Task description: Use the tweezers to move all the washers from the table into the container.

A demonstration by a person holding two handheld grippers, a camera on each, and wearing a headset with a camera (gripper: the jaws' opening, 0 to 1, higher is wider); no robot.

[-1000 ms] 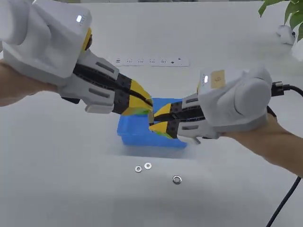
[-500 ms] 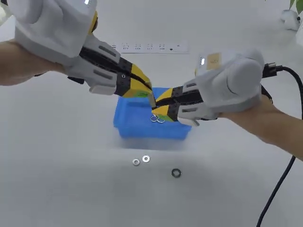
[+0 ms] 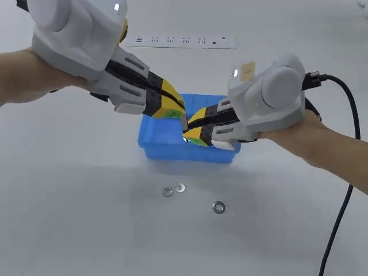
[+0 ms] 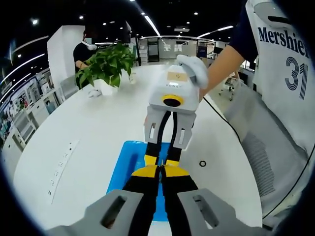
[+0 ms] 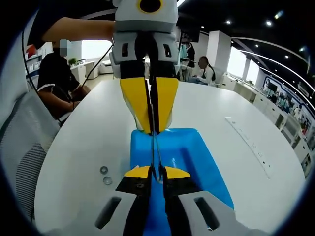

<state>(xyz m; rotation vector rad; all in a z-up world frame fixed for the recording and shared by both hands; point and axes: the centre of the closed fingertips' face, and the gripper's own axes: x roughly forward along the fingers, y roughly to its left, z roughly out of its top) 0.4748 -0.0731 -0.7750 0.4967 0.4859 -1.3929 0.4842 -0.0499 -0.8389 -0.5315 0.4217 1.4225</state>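
A blue container (image 3: 158, 144) sits mid-table. Over it my two grippers meet tip to tip. My left gripper (image 3: 181, 112) reaches in from the upper left and my right gripper (image 3: 187, 133) from the right. In the right gripper view thin metal tweezers (image 5: 153, 123) run from between the left gripper's (image 5: 151, 130) shut yellow jaws down into my right gripper's (image 5: 156, 173) shut jaws, above the container (image 5: 197, 157). Three washers lie on the table in front of the container: two close together (image 3: 167, 191) (image 3: 181, 187) and one apart (image 3: 218, 207).
A white power strip (image 3: 185, 41) lies at the far side of the table. The right gripper's black cable (image 3: 345, 201) hangs at the right. A potted plant (image 4: 106, 69) stands on the table in the left gripper view, and people sit nearby.
The head camera has shifted. Both grippers stay tip to tip over the container. Small washers seen at the tips half a second ago no longer show.
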